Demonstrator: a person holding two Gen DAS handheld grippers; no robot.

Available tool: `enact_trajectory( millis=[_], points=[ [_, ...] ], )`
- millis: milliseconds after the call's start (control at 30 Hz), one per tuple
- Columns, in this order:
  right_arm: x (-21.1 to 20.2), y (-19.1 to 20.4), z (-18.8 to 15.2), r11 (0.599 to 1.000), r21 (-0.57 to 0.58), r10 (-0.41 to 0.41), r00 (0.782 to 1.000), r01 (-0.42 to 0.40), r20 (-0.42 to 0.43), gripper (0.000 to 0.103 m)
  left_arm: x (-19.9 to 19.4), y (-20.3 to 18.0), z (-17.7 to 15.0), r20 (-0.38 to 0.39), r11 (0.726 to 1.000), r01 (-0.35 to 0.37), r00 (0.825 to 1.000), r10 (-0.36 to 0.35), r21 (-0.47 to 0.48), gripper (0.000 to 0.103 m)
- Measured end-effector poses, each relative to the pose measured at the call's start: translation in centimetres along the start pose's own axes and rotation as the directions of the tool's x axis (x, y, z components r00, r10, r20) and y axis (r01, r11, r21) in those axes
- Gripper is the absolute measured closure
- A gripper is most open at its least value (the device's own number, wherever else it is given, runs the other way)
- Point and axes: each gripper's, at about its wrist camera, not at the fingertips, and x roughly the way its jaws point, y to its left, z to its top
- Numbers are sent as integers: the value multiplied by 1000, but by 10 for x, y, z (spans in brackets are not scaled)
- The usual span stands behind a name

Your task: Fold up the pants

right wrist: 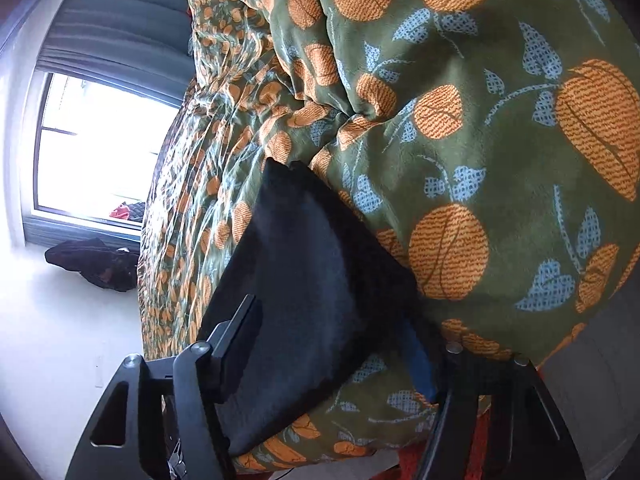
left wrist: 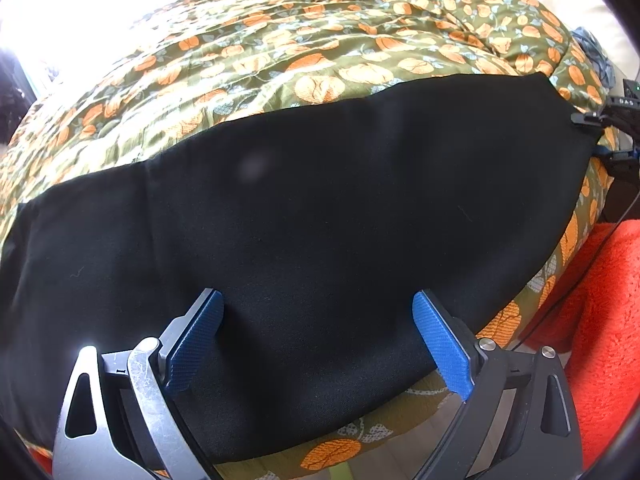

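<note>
Black pants point(left wrist: 320, 208) lie flat as a wide band across a bed with a green quilt printed with orange fruit point(left wrist: 300, 48). My left gripper point(left wrist: 318, 308) is open, its blue pads point(left wrist: 436, 344) spread over the near edge of the pants, holding nothing. My right gripper point(right wrist: 332, 324) is open at the pants' end point(right wrist: 304, 264), one finger point(right wrist: 240, 332) above the cloth and the other low by the quilt. It also shows at the right edge of the left wrist view point(left wrist: 600, 136), at the far right end of the pants.
An orange-red fuzzy rug point(left wrist: 600, 320) lies beside the bed on the right. A bright window point(right wrist: 104, 140) and a dark heap of clothes point(right wrist: 96, 260) on the floor are beyond the bed. The quilt bunches high point(right wrist: 480, 100) next to the right gripper.
</note>
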Motion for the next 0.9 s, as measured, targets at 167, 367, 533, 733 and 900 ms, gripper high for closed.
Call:
enact_trajectory(
  millis=[167, 367, 533, 733, 900],
  points=[
    [-22, 10, -8, 997, -65, 49, 998, -47, 31, 93, 4, -5, -4, 24, 999, -27, 999, 27, 28, 3],
    [-71, 78, -26, 968, -208, 157, 985, -138, 75, 93, 2, 8, 8, -30, 998, 66, 997, -65, 11, 2],
    [-100, 178, -59, 897, -372, 280, 958, -240, 57, 93, -43, 97, 22, 25, 946, 230, 973, -230, -227, 5],
    [-78, 310, -146, 739, -551, 413, 907, -387, -83, 93, -112, 212, -7, 163, 894, 198, 976, -143, -401, 5],
    [15, 372, -265, 620, -669, 352, 907, -411, -231, 93, -133, 278, -53, 201, 831, 156, 978, -54, -535, 5]
  ],
)
